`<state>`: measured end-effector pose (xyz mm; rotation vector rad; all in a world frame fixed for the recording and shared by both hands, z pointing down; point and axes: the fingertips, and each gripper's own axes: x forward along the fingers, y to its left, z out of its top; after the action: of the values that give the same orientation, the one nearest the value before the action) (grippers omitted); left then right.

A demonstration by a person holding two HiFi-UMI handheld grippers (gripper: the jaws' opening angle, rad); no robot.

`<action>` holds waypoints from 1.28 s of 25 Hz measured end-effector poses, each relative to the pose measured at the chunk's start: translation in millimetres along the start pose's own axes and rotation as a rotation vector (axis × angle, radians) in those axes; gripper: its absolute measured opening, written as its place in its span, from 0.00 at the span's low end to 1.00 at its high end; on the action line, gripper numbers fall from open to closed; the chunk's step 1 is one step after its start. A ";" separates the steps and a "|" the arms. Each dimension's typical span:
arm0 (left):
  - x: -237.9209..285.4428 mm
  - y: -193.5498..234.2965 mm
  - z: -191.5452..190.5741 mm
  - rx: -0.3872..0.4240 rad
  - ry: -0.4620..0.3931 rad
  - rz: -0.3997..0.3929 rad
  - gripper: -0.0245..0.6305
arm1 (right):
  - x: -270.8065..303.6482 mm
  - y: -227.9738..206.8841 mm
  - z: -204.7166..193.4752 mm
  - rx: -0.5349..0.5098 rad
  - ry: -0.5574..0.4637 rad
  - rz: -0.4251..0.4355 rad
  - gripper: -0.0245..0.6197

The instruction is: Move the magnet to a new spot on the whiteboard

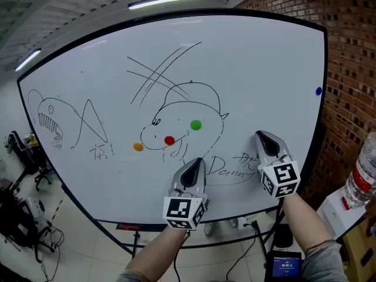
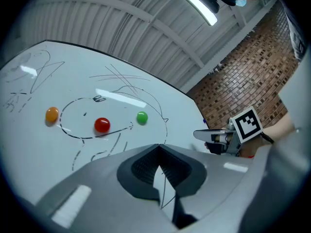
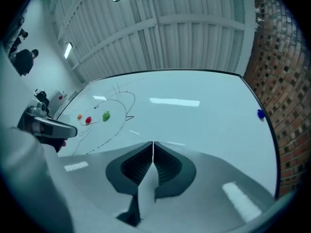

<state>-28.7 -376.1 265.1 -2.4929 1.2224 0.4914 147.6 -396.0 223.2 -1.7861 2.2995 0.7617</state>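
While ribbed jaws meet, glossy, seemingly domed red magnet [image 1: 169, 140], smooth whiteboard [image 1: 264, 69]

The plastic bottle [image 1: 361, 178] — far right — is cut off by the edge.

whiteboard [image 1: 264, 69] — red magnet [image 1: 169, 140], green magnet [image 1: 195, 124], orange magnet [image 1: 138, 147] — blue magnet [image 1: 318, 91]
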 end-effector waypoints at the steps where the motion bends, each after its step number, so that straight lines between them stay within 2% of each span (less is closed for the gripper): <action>1: -5.1 6.7 2.8 0.001 -0.001 0.004 0.04 | 3.3 16.8 0.6 -0.011 0.004 0.018 0.05; 10: -55.0 80.1 18.5 0.038 0.021 0.079 0.04 | 37.5 157.9 23.3 -0.087 -0.027 0.180 0.05; 15: -74.0 113.1 23.6 0.054 0.034 0.114 0.04 | 59.2 210.9 32.2 -0.114 -0.037 0.226 0.05; 20: -82.0 130.3 25.3 0.067 0.046 0.113 0.04 | 72.5 233.5 33.4 -0.126 -0.037 0.219 0.05; 23: -84.7 137.7 26.3 0.073 0.046 0.112 0.04 | 80.3 242.7 33.0 -0.160 -0.029 0.215 0.20; 27: -88.1 143.1 28.7 0.083 0.044 0.105 0.04 | 90.2 247.0 37.4 -0.200 -0.025 0.183 0.28; 31: -90.4 146.0 27.2 0.082 0.057 0.094 0.04 | 99.9 242.2 35.1 -0.265 0.015 0.113 0.29; 32: -91.1 146.4 26.0 0.080 0.061 0.091 0.04 | 101.0 241.1 34.3 -0.280 0.024 0.098 0.26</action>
<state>-202.7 -387.3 262.5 -2.4099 1.3569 0.3828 -114.2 -426.6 227.2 -1.8055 2.4116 1.1357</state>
